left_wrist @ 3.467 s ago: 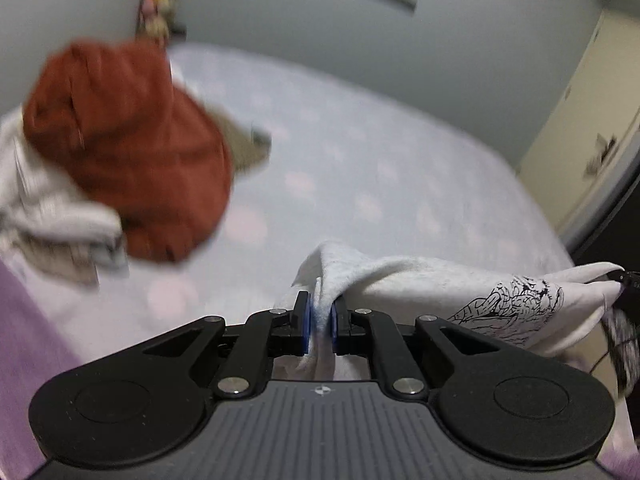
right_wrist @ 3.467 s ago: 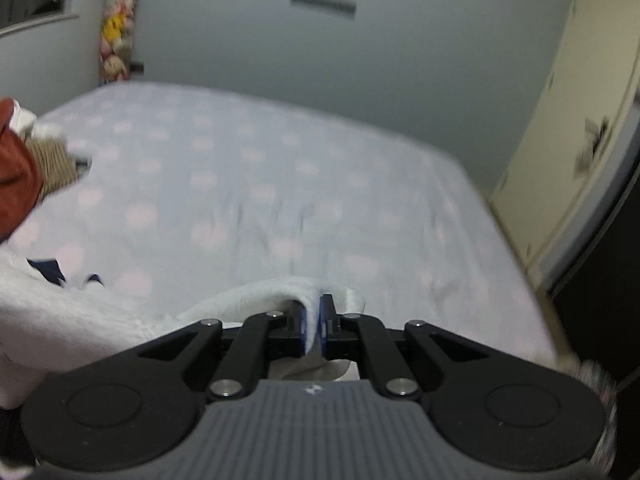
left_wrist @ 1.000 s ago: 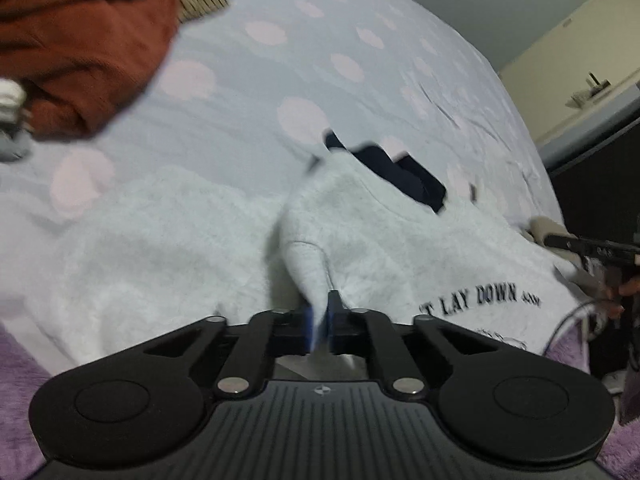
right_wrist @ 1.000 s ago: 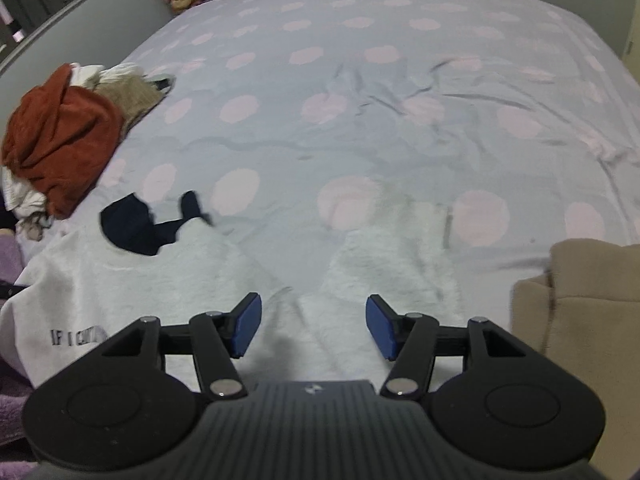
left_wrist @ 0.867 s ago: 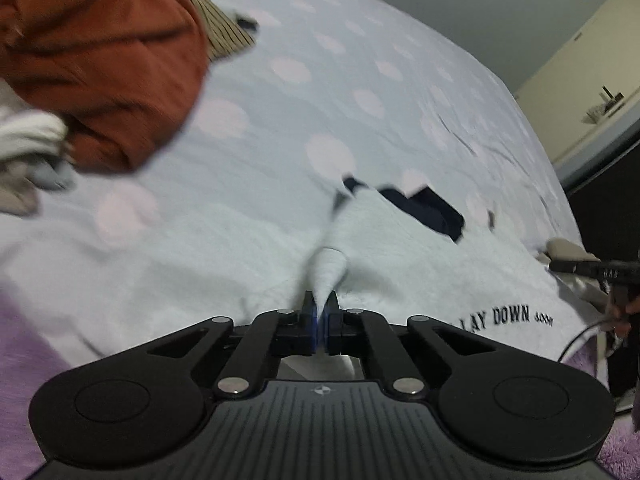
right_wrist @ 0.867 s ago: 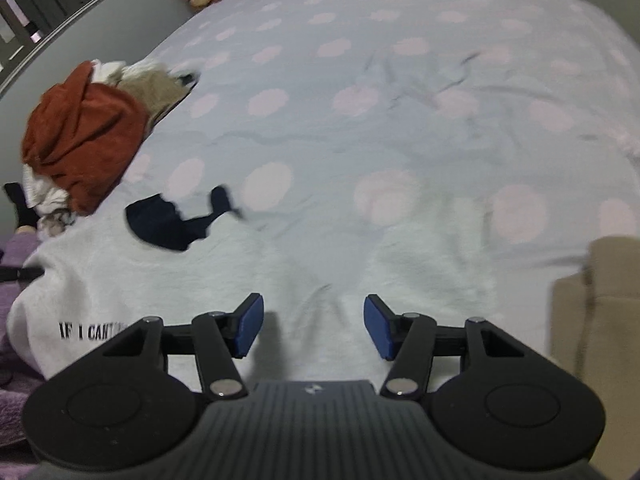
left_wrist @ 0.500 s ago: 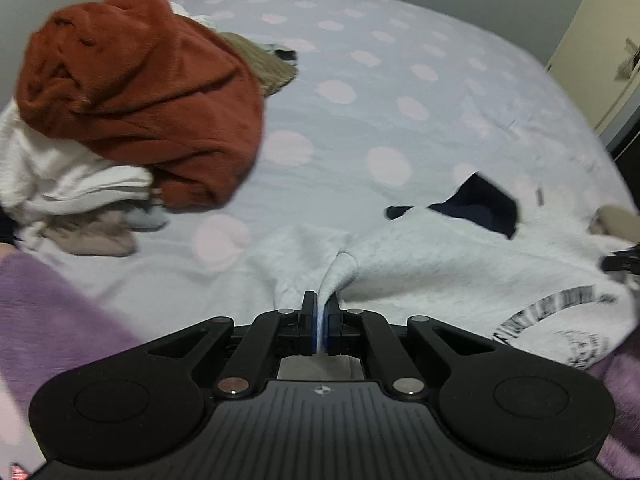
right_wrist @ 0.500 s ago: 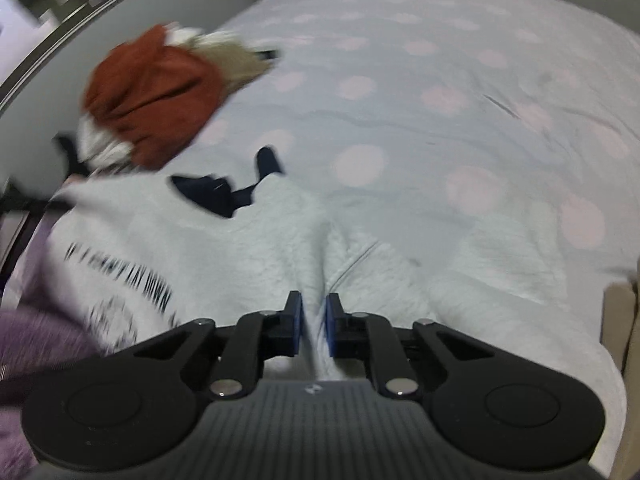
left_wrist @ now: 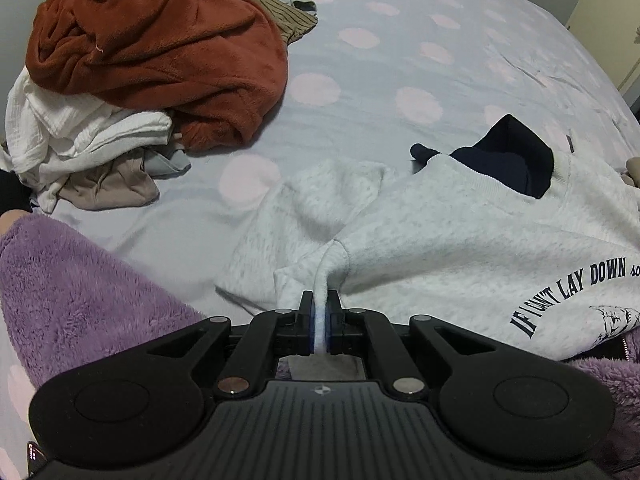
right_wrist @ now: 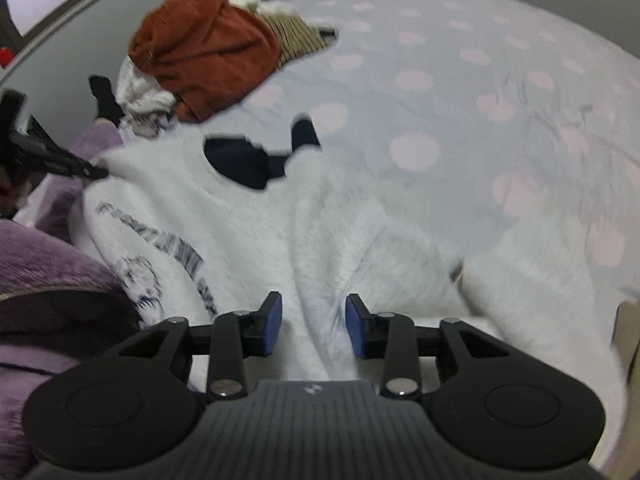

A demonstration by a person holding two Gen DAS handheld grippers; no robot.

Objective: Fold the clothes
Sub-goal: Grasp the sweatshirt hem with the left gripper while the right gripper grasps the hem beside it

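A pale grey sweatshirt (left_wrist: 460, 232) lies spread across the near part of the bed (left_wrist: 400, 52), whose lilac cover carries pink dots; in the left wrist view it fills the area from about four o'clock to the centre, with its dark navy collar lining (left_wrist: 508, 160) at two o'clock and dark printed lettering (left_wrist: 572, 284) at four o'clock. The left gripper (left_wrist: 319, 320) is clamped tight on a thin pinch of the sweatshirt's fabric, which rises as a narrow ridge between the blue pads (left_wrist: 309, 326); the cloth puckers toward that grip. At ten to eleven o'clock sits a heap of unfolded clothes: a rust-brown fleece garment (left_wrist: 160, 48) on top, white cloth (left_wrist: 80, 128) beneath it, a beige piece (left_wrist: 112, 188) at its lower edge; well apart from the sweatshirt. A purple fleece sleeve (left_wrist: 80, 280) crosses at eight o'clock.

In the right wrist view the right gripper (right_wrist: 314, 326) stands partly spread, its jaws having just been opening; a fold of the sweatshirt (right_wrist: 320, 240) lies between the blue pads (right_wrist: 273, 324), and, though the picture is blurred, the pads appear not to press on it. The left gripper's tip (right_wrist: 86, 170) shows at nine o'clock, at the sweatshirt's edge.
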